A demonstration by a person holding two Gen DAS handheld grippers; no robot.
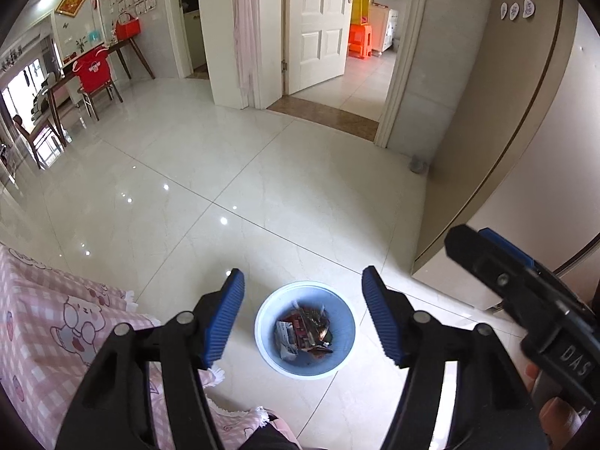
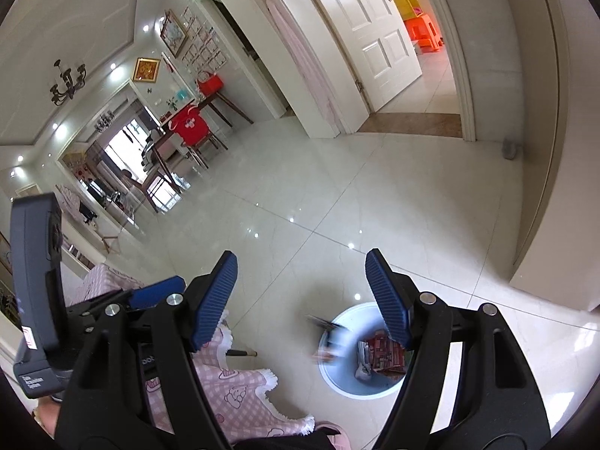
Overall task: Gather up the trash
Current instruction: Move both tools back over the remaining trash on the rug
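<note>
The left hand-held gripper (image 1: 303,296) stands with its blue pads spread wide and nothing between them. It looks down from above on a pale blue bin (image 1: 304,328) that sits on the floor (image 1: 225,172) just beyond the fingertips. The bin holds trash (image 1: 305,332): crumpled white paper and red printed wrappers lying in a heap at its bottom.

The right hand-held gripper (image 2: 302,292) is likewise spread apart and empty. In its own view the bin lies at about five o'clock from the gap between the pads, partly hidden behind the right pad. A blurred dark scrap (image 2: 328,333) shows at the bin's left rim, too smeared to tell what it is or whether it touches the rim.

At eight o'clock from the bin in the left wrist view, a pink checked cloth (image 1: 56,322) with cartoon bears and a frilled hem hangs just beside it. At three o'clock, well apart, stands a beige cabinet (image 1: 525,172). At twelve o'clock, across the glossy tiles, a white door (image 1: 318,22) is open, with an orange stool (image 1: 360,39) in the room beyond it.
</note>
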